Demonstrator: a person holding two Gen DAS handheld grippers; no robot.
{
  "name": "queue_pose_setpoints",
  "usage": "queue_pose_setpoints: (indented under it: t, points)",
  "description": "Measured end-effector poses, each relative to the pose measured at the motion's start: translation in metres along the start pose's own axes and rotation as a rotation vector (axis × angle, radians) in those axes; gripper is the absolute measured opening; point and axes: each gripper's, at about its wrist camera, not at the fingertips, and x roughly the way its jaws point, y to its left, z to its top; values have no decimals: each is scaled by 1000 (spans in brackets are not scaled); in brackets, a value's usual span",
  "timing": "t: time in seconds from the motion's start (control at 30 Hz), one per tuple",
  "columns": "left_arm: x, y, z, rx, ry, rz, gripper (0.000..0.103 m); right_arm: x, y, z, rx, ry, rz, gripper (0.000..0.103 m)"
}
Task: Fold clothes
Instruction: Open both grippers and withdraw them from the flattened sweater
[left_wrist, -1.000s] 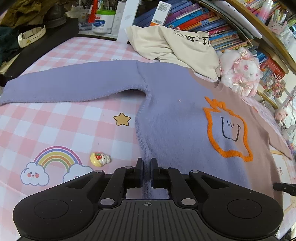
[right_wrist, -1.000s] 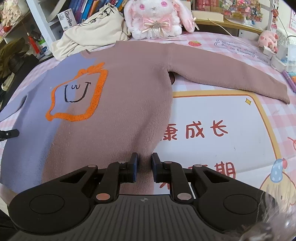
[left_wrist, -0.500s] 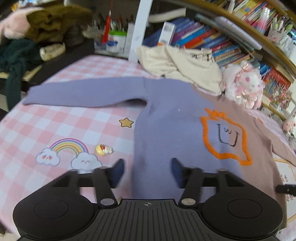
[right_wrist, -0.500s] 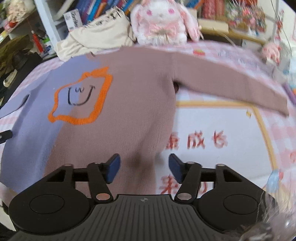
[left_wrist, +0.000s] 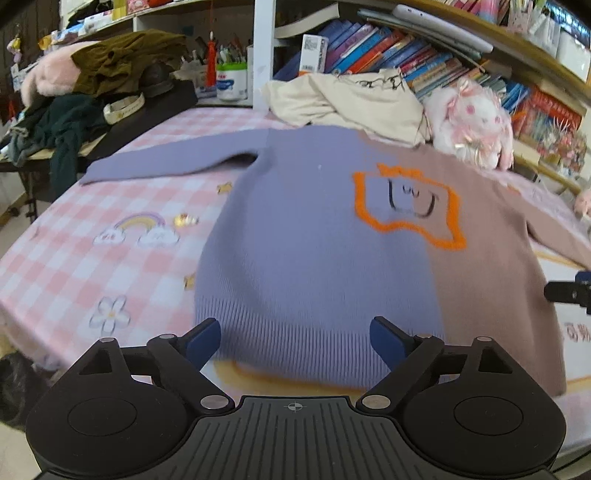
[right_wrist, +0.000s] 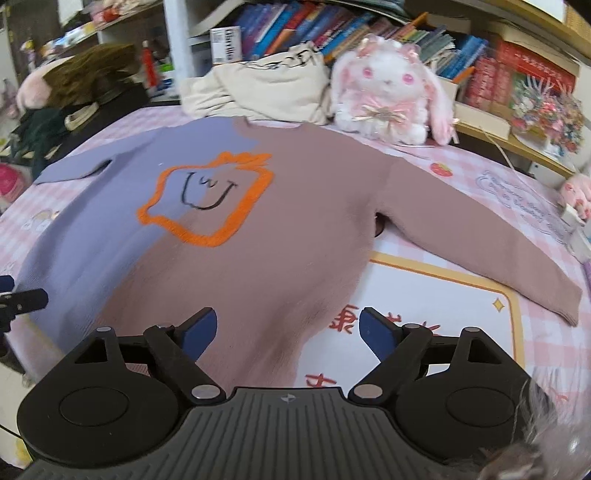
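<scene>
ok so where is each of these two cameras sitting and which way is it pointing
Left wrist view: sits on the left tool, angled down over the sweater's purple hem; its own fingers, opening, nothing between.
Right wrist view: sits on the right tool, angled down over the brown hem; its own fingers, opening, nothing between.
Shared: the sweater, cream garment, plush rabbit.

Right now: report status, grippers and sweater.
Left gripper and right gripper opening, nothing held. Sweater flat, unfolded, sleeves spread. Cream garment and plush bunny crowd the collar.
</scene>
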Motion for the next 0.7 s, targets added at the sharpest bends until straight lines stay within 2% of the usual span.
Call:
queue_pose_setpoints:
  t: [0.23, 0.43, 0.7]
  points:
    - [-13, -3, -3, -27, -23, 18, 90, -5, -6, -5, 21, -5, 11, 84]
    - [-18, -2, -2, 10, -57, 3, 90, -2, -2, -3, 57, 5, -10, 84]
    - [-6, 26, 9, 43, -92, -71, 90, 5, 34, 11, 49, -5, -70, 84]
